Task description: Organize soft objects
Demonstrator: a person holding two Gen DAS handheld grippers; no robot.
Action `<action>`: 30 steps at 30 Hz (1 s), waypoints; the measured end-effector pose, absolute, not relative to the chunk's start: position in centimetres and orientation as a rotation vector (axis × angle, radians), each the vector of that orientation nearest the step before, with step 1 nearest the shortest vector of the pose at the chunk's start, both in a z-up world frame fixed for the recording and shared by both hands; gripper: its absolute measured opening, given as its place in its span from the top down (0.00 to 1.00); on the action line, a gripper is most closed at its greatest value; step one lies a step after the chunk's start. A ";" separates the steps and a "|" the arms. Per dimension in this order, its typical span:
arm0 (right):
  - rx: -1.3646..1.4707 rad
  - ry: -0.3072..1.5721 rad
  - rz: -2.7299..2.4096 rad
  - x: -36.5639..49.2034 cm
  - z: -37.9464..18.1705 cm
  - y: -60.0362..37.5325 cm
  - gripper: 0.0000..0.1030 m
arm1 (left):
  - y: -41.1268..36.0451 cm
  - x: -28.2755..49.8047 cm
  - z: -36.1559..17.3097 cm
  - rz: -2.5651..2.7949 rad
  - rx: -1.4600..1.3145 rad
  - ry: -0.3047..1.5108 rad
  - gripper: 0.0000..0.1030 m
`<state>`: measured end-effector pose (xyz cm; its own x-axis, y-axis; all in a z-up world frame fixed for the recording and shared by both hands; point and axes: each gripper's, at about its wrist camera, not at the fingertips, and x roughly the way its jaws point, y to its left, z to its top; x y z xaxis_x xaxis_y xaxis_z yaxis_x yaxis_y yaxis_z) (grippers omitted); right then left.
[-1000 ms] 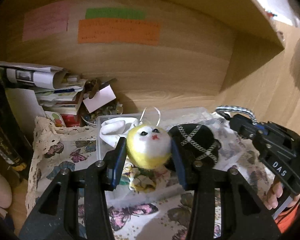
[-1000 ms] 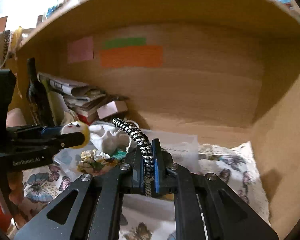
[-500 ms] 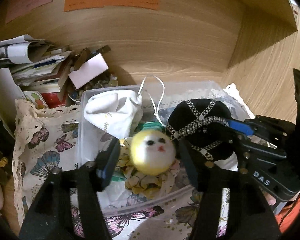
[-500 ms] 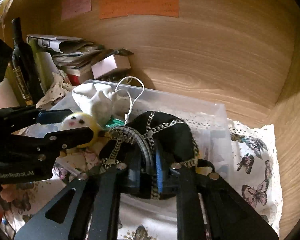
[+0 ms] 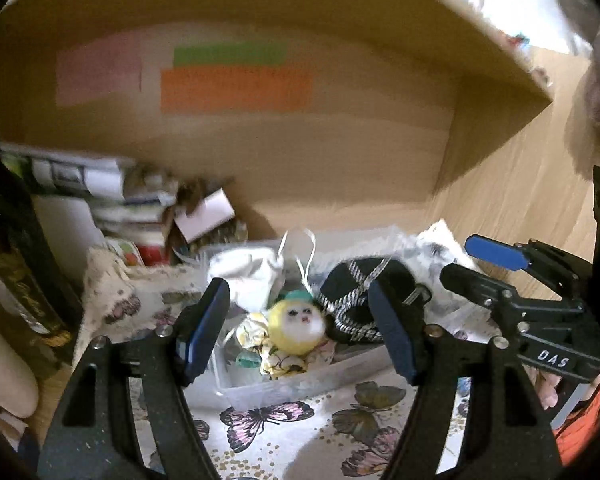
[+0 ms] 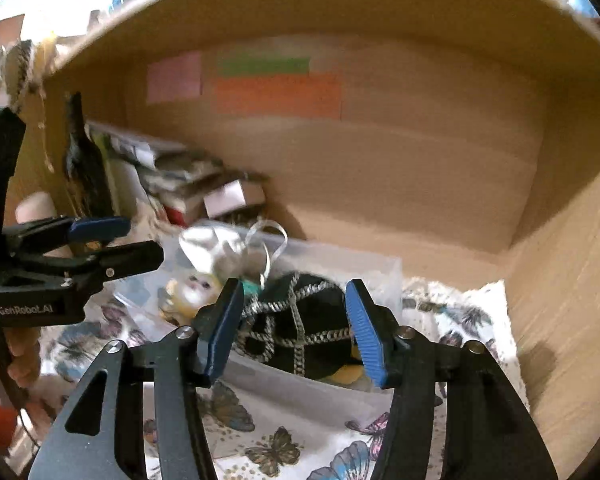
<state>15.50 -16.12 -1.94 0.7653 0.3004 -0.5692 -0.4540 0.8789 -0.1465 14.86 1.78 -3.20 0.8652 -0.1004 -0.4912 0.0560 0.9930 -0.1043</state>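
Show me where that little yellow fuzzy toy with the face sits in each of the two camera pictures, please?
Left wrist view: the yellow plush toy lies low in the middle, inside the clear plastic bin, just left of the black pouch.
Right wrist view: the yellow plush toy shows left of centre, blurred, again left of the black pouch.
Shared landmark: the orange paper strip on the wooden back wall.

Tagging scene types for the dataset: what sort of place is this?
Probably a home desk or shelf nook, not a lab. Wooden alcove with sticky notes on the back wall, a messy stack of papers at the left, and a butterfly-print cloth under a clear bin of soft items.
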 end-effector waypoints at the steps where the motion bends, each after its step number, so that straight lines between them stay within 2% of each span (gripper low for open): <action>1: -0.279 0.543 0.419 15.0 -1.3 -16.3 0.51 | 1.7 14.2 -2.6 -0.074 -0.082 0.493 0.30; 8: -0.245 0.374 0.417 11.2 2.7 -17.0 0.31 | 1.1 9.8 0.5 -0.061 -0.068 0.342 0.24; 11: -0.223 0.329 0.420 10.0 3.6 -17.4 0.21 | 0.9 7.9 1.4 -0.055 -0.064 0.288 0.15; 14: -0.212 0.297 0.426 9.0 4.3 -17.5 0.19 | 0.8 6.9 2.0 -0.060 -0.068 0.258 0.08; 16: -0.210 0.281 0.427 8.5 4.5 -17.5 0.14 | 0.6 6.4 2.3 -0.056 -0.063 0.242 0.05; 18: -0.204 0.259 0.419 7.9 4.7 -17.5 0.00 | 0.5 5.9 2.5 -0.053 -0.059 0.231 0.01; 30: -0.200 0.249 0.396 7.0 4.5 -17.6 0.00 | 0.1 4.8 2.3 -0.045 -0.055 0.220 0.00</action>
